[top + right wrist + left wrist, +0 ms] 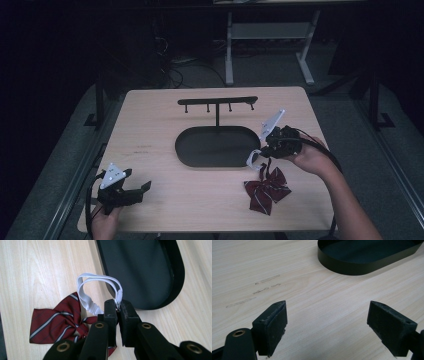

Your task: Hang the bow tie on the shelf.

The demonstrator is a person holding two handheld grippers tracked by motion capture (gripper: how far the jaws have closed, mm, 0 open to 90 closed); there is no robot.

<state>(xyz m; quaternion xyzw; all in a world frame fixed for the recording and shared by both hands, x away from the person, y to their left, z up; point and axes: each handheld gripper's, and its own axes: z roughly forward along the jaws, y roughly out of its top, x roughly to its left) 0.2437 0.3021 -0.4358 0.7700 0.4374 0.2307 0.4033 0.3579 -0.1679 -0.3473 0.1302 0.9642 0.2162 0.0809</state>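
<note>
Your pale wood counter (165, 150) sits in a dark room. At 7 o'clock, your left tongs (327, 322) gape, released over bare wood. One black oval tray (215, 146) with a hook stand (217, 102) lies at center. At 4 o'clock, your right tongs (118, 305) are clenched on the white elastic strap (86, 298) of one maroon striped bow tie (266, 190).

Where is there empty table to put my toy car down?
The big bare patch lies between the left gripper, the black tray and the bow tie. The table's far left corner, beside the hook stand, is free too. It is crowded on the right, where the right gripper pinches the bow tie's white strap.
</note>
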